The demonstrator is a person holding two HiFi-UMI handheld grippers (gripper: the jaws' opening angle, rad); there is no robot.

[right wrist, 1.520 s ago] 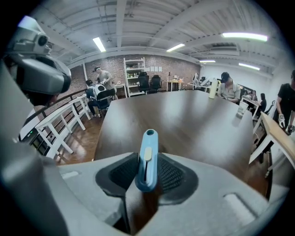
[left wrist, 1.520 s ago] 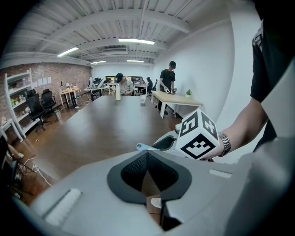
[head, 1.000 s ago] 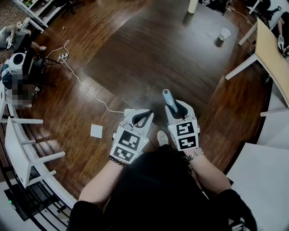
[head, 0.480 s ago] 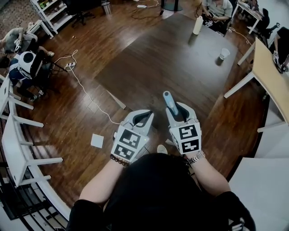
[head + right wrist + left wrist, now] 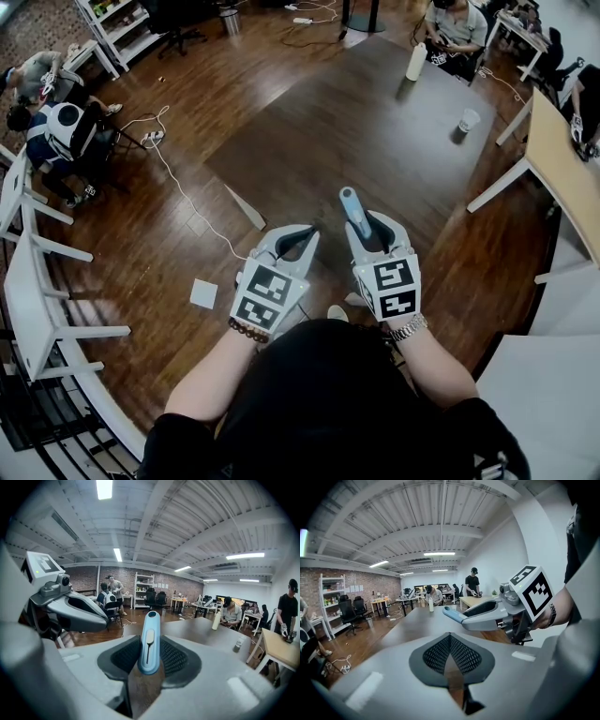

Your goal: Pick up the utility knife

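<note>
The utility knife (image 5: 352, 208) is light blue with a slider along its top. It sticks forward and up out of my right gripper (image 5: 367, 230), which is shut on its rear end. In the right gripper view the utility knife (image 5: 149, 644) stands upright between the dark ribbed pads (image 5: 174, 658). My left gripper (image 5: 298, 242) hangs beside it on the left, shut with nothing in it. In the left gripper view its pads (image 5: 436, 654) meet at the tip, and the knife (image 5: 452, 615) shows at the right. Both grippers hover in the air above the near end of the dark table (image 5: 375, 122).
A white bottle (image 5: 416, 62) and a paper cup (image 5: 469, 120) stand at the table's far end. A white sheet (image 5: 203, 293) and a white cable (image 5: 178, 183) lie on the wood floor. White racks (image 5: 37, 281) line the left. People sit at the far left and far right.
Both grippers have risen a little, side by side, with the knife still in the right one. The head view has tilted up and shows more of the far room.
</note>
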